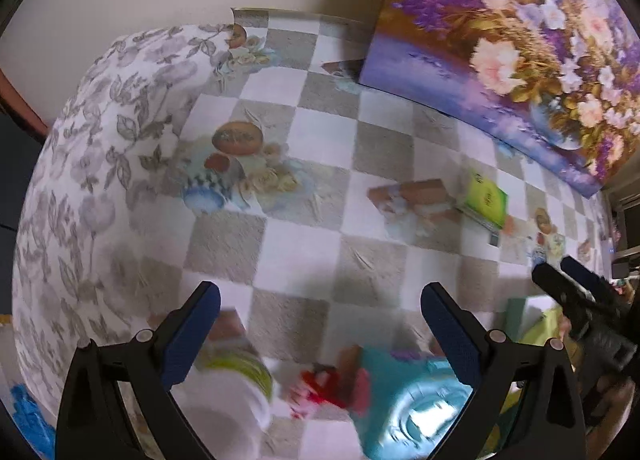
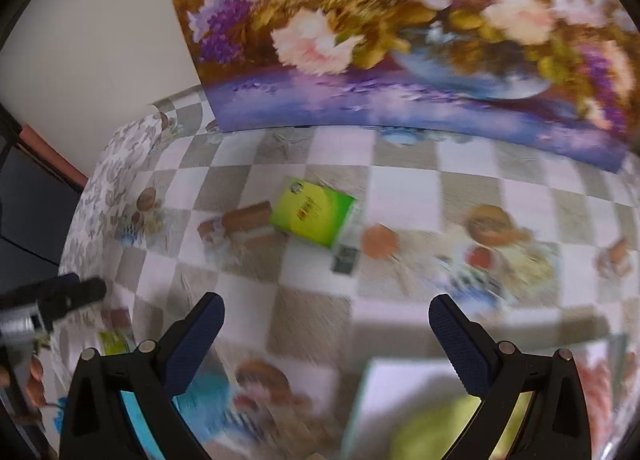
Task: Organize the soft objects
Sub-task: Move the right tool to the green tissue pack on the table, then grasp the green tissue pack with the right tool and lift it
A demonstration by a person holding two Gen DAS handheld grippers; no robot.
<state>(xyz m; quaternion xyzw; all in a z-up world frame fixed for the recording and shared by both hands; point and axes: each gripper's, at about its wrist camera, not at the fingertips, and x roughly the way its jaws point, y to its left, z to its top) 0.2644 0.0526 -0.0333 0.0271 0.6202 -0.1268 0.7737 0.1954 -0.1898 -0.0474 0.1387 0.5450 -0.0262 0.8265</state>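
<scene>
- Your left gripper (image 1: 320, 324) has its blue-padded fingers (image 1: 192, 334) spread wide, with nothing between them; they hang above the checkered tablecloth (image 1: 304, 244) and touch nothing you can make out.
- Just below and between those fingers lie blurred soft things at the near edge: a white and lime-green item (image 1: 240, 384), a red and pink one (image 1: 332, 384), and a teal item (image 1: 416, 412) beside the right-hand pad. What each is cannot be told through the blur.
- Your right gripper (image 2: 326, 334) is likewise released, its fingers (image 2: 460, 344) far apart and gripping nothing, hovering over the cloth.
- Under it, near the lower edge, sits a pale item with a yellow-green patch (image 2: 424, 416), too smeared to name; a teal shape (image 2: 208, 392) shows behind the left-hand pad.
- A green and yellow packet (image 2: 312, 216) lies flat in the middle of the table, well apart from both grippers.
- A flower painting (image 2: 400, 40) leans upright at the table's far side.
- In the left wrist view, your right gripper shows at the right edge, jaws unclear from that angle.
</scene>
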